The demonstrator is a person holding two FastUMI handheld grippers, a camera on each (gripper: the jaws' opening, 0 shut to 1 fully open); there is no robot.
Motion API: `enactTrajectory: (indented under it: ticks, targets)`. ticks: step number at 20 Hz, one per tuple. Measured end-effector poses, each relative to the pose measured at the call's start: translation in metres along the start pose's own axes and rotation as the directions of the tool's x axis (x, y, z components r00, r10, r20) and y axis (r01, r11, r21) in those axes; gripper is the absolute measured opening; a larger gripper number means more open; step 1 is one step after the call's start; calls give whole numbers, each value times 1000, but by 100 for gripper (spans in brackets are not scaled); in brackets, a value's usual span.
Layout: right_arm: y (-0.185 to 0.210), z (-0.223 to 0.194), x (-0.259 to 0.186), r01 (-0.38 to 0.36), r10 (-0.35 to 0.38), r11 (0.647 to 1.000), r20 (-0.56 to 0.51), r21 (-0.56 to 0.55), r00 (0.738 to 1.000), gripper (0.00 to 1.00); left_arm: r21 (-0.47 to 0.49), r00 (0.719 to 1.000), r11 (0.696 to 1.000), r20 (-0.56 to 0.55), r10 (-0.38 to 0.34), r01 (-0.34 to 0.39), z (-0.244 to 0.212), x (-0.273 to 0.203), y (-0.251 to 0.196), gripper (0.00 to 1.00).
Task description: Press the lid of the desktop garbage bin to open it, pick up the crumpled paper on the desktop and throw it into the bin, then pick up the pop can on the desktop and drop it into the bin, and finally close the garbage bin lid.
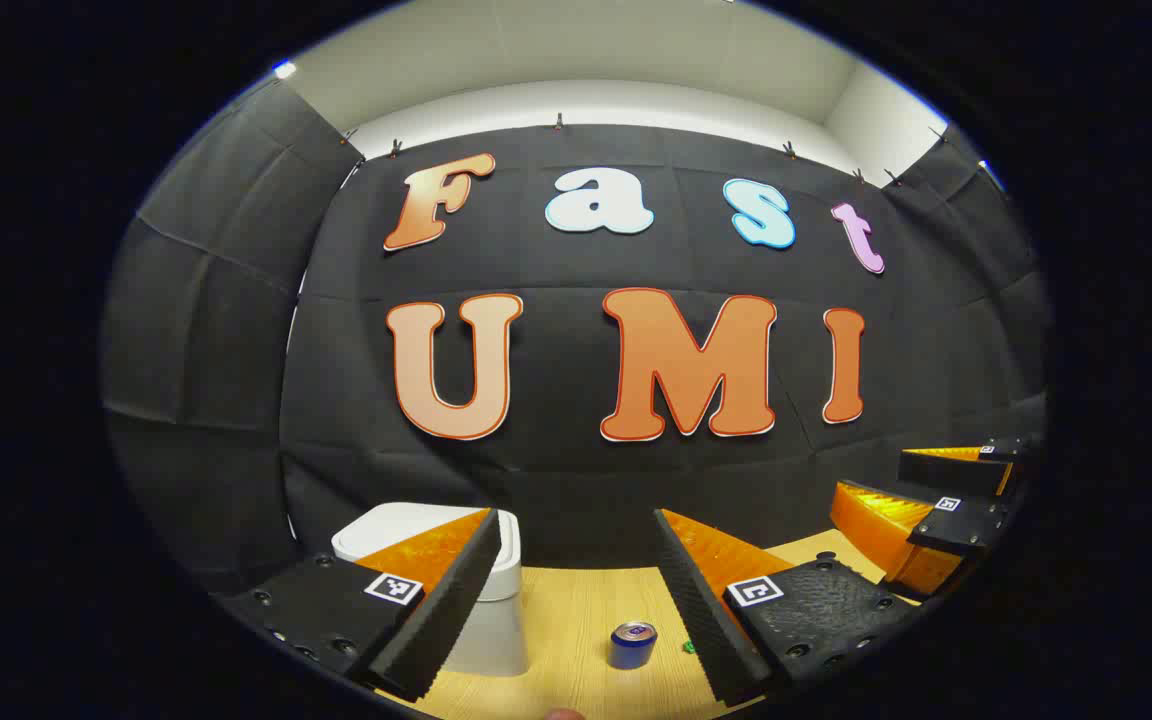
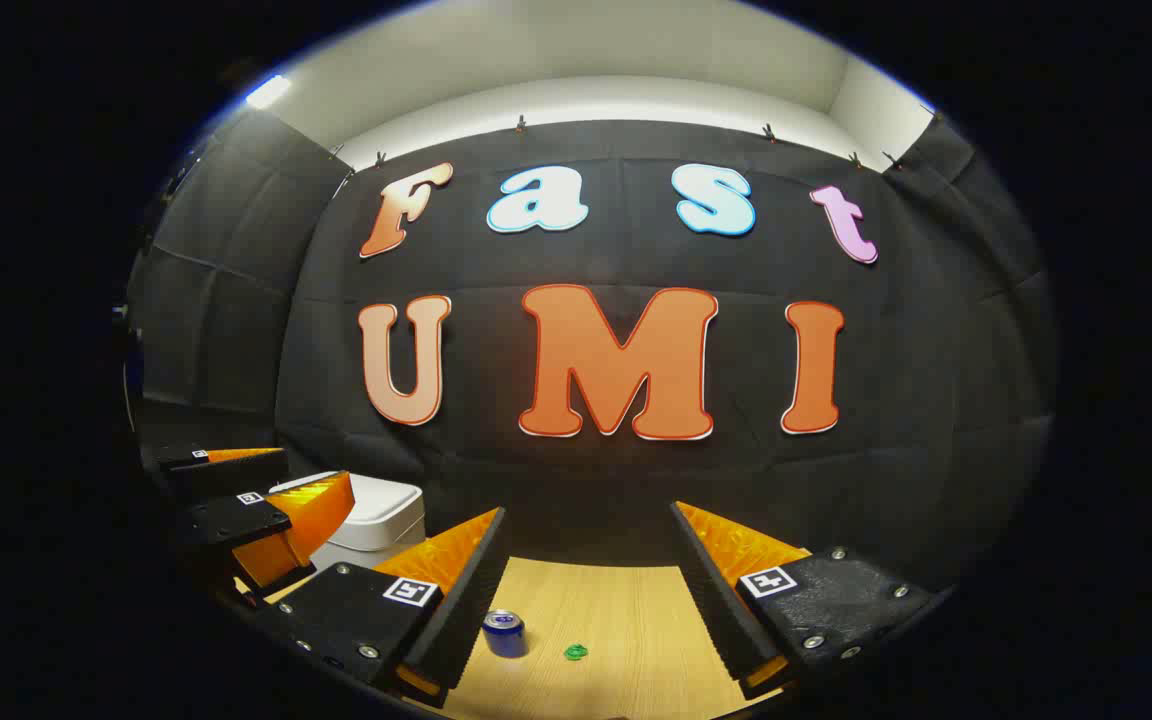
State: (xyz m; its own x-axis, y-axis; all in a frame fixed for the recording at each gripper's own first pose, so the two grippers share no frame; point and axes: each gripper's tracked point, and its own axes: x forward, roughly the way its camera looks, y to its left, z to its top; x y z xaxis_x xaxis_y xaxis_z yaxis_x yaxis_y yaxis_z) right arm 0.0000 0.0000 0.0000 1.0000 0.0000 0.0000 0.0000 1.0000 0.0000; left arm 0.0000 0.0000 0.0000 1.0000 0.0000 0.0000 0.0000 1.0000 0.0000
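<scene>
Both grippers hover level above the wooden desk point(image 2: 616, 600), jaws spread wide and holding nothing. The left gripper point(image 1: 576, 600) faces the white garbage bin point(image 1: 496, 620), its lid down, and the pop can point(image 1: 633, 645) standing beside it. The right gripper point(image 2: 586, 590) frames the can and a small green scrap point(image 2: 576, 652).
</scene>
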Motion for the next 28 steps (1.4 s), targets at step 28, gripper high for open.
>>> enactTrajectory:
  ticks: [28]
  targets:
    - [-3,-16,-14,14,-15,1000,-67,-19,998,94,24,994,999,-102,-38,41,-26,-20,-6,95]
